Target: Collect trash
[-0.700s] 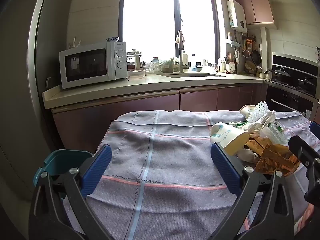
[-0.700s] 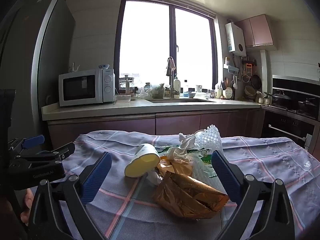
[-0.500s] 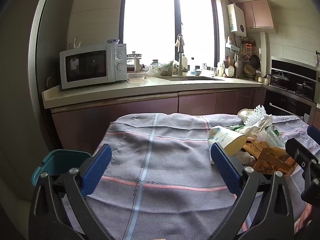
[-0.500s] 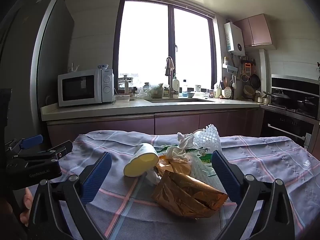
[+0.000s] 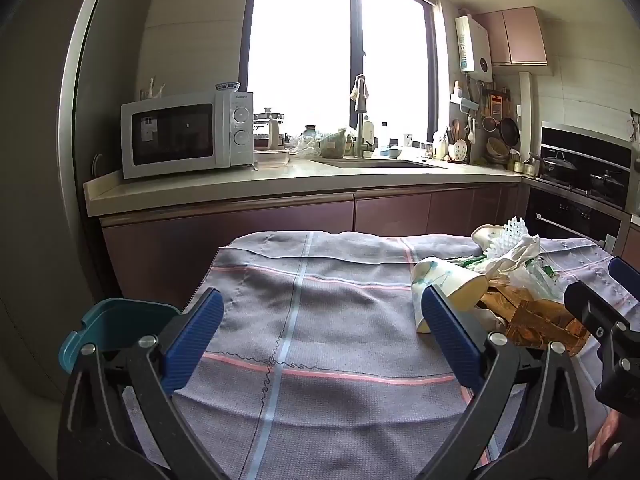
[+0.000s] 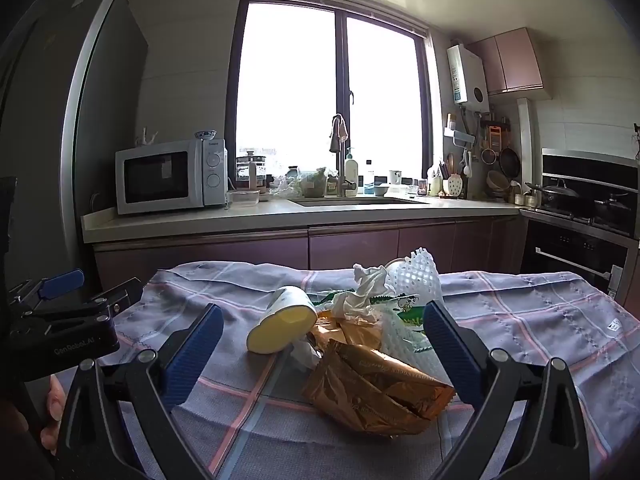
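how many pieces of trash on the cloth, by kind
paper cup: 1
gold foil wrapper: 1
crumpled tissue: 1
white foam net: 1
green-printed plastic bag: 1
total: 5 that I can tell apart

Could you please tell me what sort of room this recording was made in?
A home kitchen, most likely: a microwave stands on the counter, with a sink tap under the window and a stove alongside.

Both wrist views face window, share trash pile [image 6: 360, 332]
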{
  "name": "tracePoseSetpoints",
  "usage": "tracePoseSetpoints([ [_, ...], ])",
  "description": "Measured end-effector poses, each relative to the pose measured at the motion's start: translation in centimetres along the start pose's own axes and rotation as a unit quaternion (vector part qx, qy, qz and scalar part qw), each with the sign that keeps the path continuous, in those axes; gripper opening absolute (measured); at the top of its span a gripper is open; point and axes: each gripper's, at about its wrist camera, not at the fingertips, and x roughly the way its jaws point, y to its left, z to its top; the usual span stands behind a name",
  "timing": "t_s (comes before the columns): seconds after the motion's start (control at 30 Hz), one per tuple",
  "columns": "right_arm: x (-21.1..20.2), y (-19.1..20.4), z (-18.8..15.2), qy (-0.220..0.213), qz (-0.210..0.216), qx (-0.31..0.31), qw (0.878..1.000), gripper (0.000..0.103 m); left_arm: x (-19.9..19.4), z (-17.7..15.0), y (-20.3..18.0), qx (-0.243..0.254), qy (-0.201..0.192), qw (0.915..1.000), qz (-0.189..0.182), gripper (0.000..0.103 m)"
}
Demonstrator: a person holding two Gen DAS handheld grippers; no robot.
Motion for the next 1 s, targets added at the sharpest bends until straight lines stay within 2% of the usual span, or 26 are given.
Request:
tracePoseSetpoints([
  [1.0,0.17,-0.21,-0.12,0.000,0.005,0.005,1.000,0.097,-0.69,-0.18,-0.31,0.003,-0.019,0.9998,-0.001,0.098],
])
